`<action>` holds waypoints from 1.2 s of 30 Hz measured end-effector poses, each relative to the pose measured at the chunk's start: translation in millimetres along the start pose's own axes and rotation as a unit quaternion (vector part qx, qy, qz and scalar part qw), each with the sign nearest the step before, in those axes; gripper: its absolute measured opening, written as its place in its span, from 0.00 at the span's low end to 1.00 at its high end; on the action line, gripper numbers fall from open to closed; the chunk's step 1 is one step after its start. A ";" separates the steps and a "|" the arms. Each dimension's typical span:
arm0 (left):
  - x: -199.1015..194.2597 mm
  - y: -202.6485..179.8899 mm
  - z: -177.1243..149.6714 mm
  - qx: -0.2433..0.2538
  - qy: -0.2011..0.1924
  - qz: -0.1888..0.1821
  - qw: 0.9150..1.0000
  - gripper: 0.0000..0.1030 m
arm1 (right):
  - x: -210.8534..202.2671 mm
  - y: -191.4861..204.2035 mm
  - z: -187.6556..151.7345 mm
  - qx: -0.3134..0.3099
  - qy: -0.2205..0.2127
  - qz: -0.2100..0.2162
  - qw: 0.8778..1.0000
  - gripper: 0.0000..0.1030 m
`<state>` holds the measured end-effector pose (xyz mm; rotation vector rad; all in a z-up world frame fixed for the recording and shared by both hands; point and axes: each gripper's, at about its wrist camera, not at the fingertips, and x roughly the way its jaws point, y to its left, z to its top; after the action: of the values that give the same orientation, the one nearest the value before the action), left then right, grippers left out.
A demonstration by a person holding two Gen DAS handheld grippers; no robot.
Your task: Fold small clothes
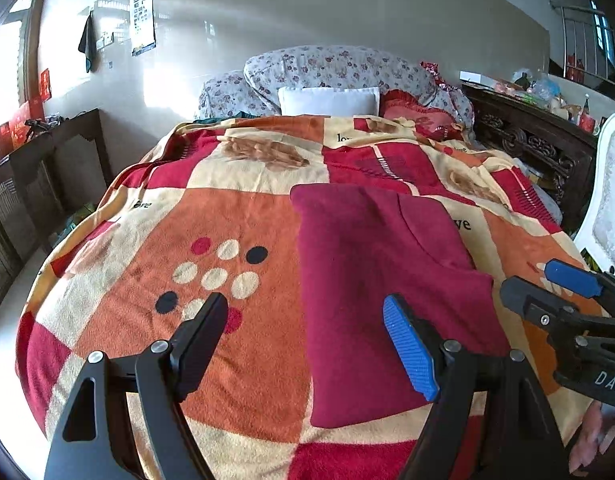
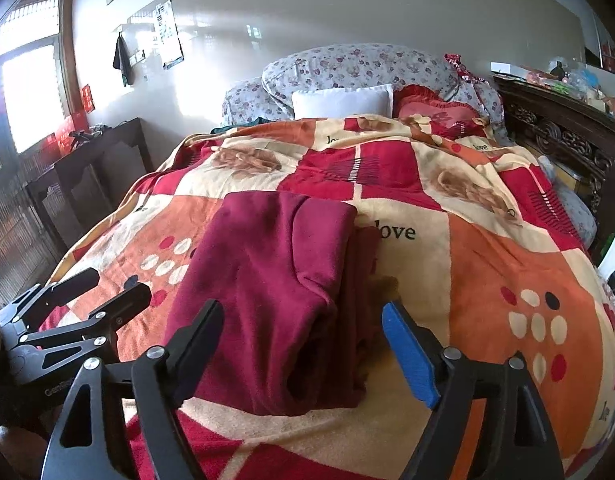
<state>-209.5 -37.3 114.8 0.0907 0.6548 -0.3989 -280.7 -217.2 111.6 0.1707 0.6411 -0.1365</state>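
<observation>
Landmark: the checked blanket (image 1: pixel 243 240) covering the bed.

Left of the blanket: dark side table (image 1: pixel 67 140) by the wall, window light behind it.

Left gripper (image 1: pixel 305 320): jaws spread wide, nothing between them, hanging over the blanket's near edge. Its blue pad is over the left border of the garment, not pressing it as far as I can see.

Maroon garment (image 2: pixel 267 280): lies flat on the blanket, near-centre, closer to the near edge than to the pillows (image 1: pixel 327 100) at the far end. Already folded lengthwise into a long strip, layers stacked, one folded edge running down the right side. Looks like fleece or knit: soft, light, limp, no stiffness. It'll drape and sag if lifted by one point, and the layers may slide apart. Blanket underneath is fuzzy too, so expect some cling, not slip.

Grab points, my call: the two near corners, pinching all layers together, then carry them to the far end to halve it.

Right gripper (image 2: pixel 307 330): released, jaws wide, empty, above the garment's near end.

Right of the blanket: carved dark wooden cabinet (image 2: pixel 567 140), cluttered top.
</observation>
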 end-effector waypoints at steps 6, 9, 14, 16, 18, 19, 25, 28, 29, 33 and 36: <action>-3.3 5.2 0.9 -0.009 -0.004 -0.003 1.000 0.77 | -3.2 3.1 -0.1 0.005 -0.003 -0.001 1.000 0.91; -3.5 6.1 0.9 -0.009 -0.005 -0.004 1.000 0.77 | -2.9 3.8 -0.5 0.005 -0.001 -0.004 1.000 0.92; -4.2 5.5 0.4 -0.006 -0.003 -0.005 1.000 0.77 | -1.5 4.4 -0.9 0.004 0.002 -0.005 1.000 0.92; -4.1 5.3 0.3 -0.007 -0.003 -0.005 1.000 0.77 | -1.1 3.5 -1.7 0.005 0.002 -0.004 1.000 0.93; -3.9 5.2 0.2 -0.006 -0.004 -0.005 1.000 0.77 | -0.7 3.4 -2.0 0.006 0.003 -0.004 1.000 0.93; -4.3 5.0 -0.2 -0.006 -0.005 -0.005 1.000 0.77 | 0.3 1.8 -2.3 0.006 0.003 -0.004 1.000 0.93; -3.8 5.1 -0.3 -0.005 -0.004 -0.005 1.000 0.77 | 4.7 -0.9 -4.2 0.007 0.008 -0.007 1.000 0.94; -2.0 4.2 -1.1 -0.003 0.000 -0.004 1.000 0.77 | 6.1 -0.5 -4.8 0.005 0.010 -0.009 1.000 0.94; -0.8 3.3 -1.1 -0.003 0.001 -0.004 1.000 0.77 | 6.4 0.0 -5.0 0.005 0.011 -0.009 1.000 0.94; 2.4 2.0 -2.3 -0.002 0.004 -0.003 1.000 0.77 | 8.4 0.3 -5.2 0.005 0.014 -0.010 1.000 0.94; 3.2 2.4 -2.5 -0.002 0.005 -0.003 1.000 0.77 | 8.8 0.0 -5.8 0.005 0.016 -0.010 1.000 0.94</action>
<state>-207.7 -35.7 110.8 0.0864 0.6652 -0.4036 -277.1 -216.7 101.7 0.1777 0.6745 -0.1558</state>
